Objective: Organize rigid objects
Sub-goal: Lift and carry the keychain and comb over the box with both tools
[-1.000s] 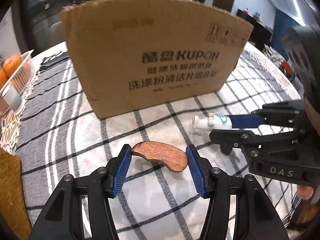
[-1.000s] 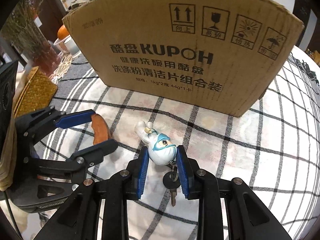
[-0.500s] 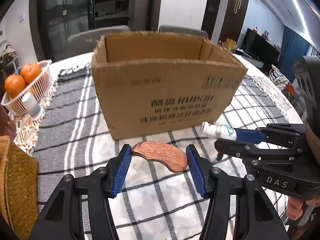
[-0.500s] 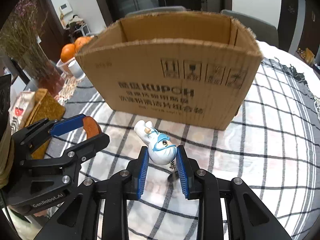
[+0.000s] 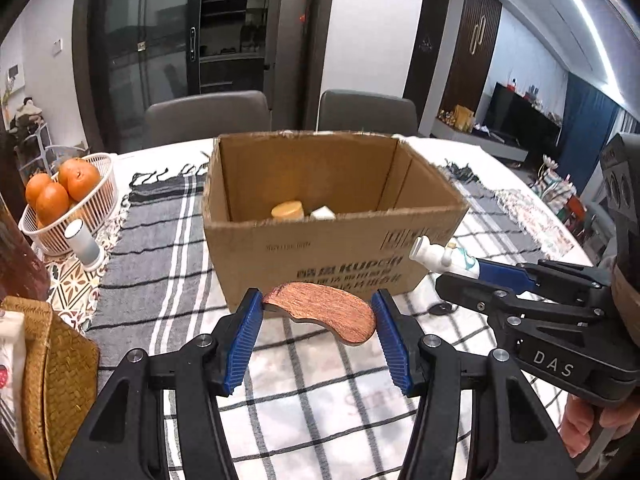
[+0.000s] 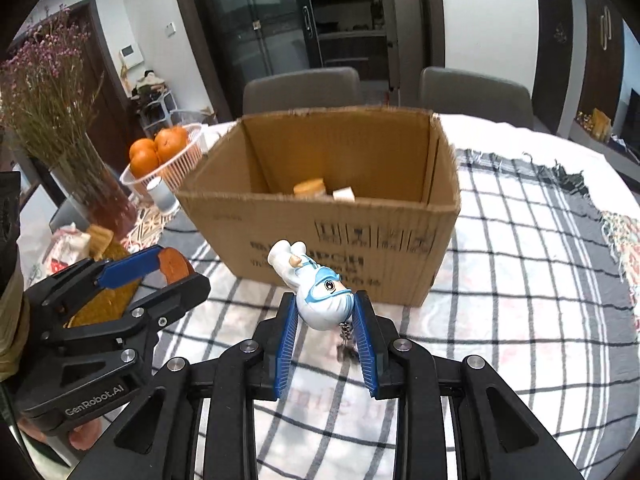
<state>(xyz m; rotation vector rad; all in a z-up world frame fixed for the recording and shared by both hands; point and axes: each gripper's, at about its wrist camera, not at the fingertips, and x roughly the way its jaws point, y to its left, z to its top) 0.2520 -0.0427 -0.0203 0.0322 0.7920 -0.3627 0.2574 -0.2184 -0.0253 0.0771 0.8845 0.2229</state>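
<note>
Wooden piece (image 5: 320,310) pinched in left gripper (image 5: 318,330) fingers, figurine (image 6: 316,290) pinched in right gripper (image 6: 325,332) fingers, both raised above checked counter (image 6: 520,280), before open box (image 5: 332,232).

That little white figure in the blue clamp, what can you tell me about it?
The figure is a glossy toy, seemingly plastic, all in white with blue goggles and a blue mask on a round head. It lies tilted, head toward the camera, feet pointing at the box. The right gripper clamps its head between blue ribbed pads, holding it above the checked cloth. A small chain with something dark dangles under the head. Nothing else touches it.
</note>
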